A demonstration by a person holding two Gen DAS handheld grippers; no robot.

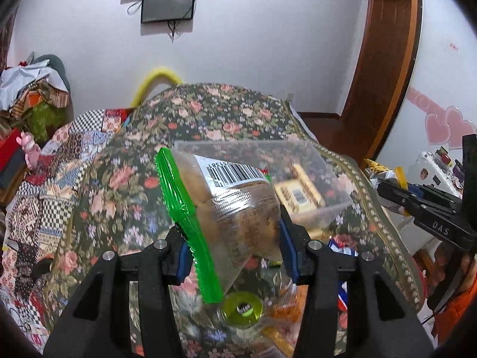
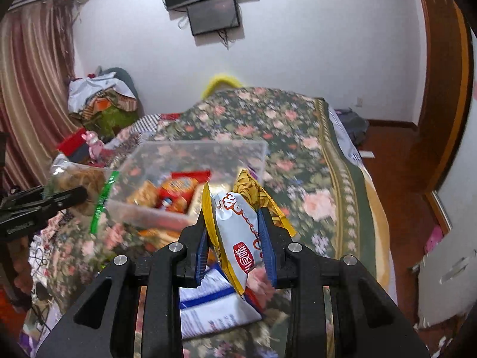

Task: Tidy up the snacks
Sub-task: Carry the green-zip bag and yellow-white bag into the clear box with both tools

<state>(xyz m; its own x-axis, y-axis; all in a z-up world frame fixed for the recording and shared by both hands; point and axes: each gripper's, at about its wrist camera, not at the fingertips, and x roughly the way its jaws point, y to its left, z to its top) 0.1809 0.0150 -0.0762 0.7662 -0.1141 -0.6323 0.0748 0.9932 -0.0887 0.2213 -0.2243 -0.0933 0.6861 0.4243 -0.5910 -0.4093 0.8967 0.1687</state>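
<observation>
Left gripper (image 1: 234, 238): clamped on a clear green-edged biscuit bag (image 1: 226, 205), blue pads pressing both sides. The bag is tilted, barcode label facing up, green serrated seam running down past the left pad (image 1: 183, 258).

Right gripper (image 2: 235, 244): clamped on a white-and-yellow snack packet (image 2: 238, 235) with red print; the packet stands roughly upright between the blue pads, its yellow crimped edge sticking out below them.

Clear plastic bin (image 2: 190, 152): ahead of both grippers, resting on the floral bedspread (image 2: 298, 137). Seen from the right wrist, it holds orange and red snack packs (image 2: 176, 191); from the left wrist, a yellow-brown pack with a barcode lies inside, just beyond the held bag.

Below the left gripper: a green ring-shaped item (image 1: 242, 308) and orange wrappers, blurred. Below the right gripper: a white-and-blue printed packet (image 2: 214, 307) lying flat on the bedspread.

Far ahead of each gripper: white wall with a dark screen (image 2: 214, 15). Left of the left gripper: patchwork quilt (image 1: 44, 179).
</observation>
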